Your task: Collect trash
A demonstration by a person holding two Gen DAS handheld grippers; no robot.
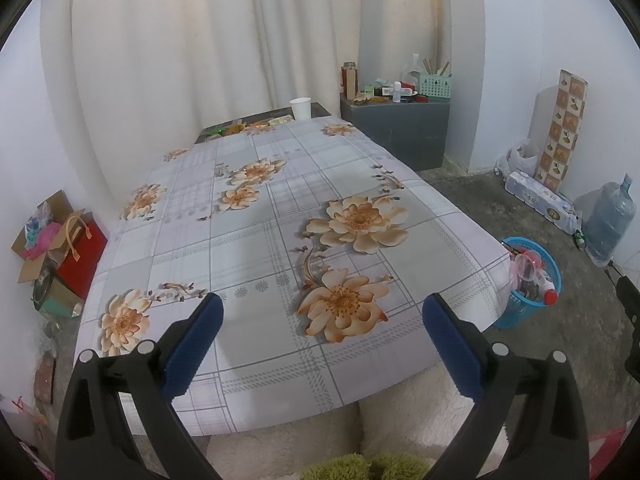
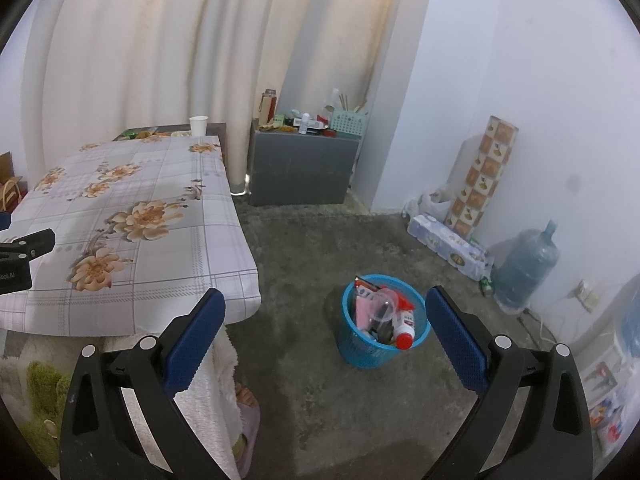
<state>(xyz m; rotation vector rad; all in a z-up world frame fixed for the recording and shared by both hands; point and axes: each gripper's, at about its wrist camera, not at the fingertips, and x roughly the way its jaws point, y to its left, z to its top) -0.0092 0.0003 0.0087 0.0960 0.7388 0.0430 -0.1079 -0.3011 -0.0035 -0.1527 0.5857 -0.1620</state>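
From the left wrist view, our left gripper (image 1: 322, 308) hangs over the near part of the table (image 1: 248, 240) w/ fingers wide apart and nothing between them; the flowered cloth looks bare here, only a white paper cup (image 1: 301, 108) and some wrappers sit at the far end, so we judge most trash is already collected, and no writing is readable. From the right wrist view, our right gripper (image 2: 326, 302) is also spread and empty, aimed at the blue basket (image 2: 382, 320) on the floor beside the table corner, prob. put there for easy dropping; it holds a clear cup, packets and a red-capped bottle (image 2: 406, 328) w/ a label too small to read, and on the other device at the left edge we read only partial letters, approx. "ool.AI".
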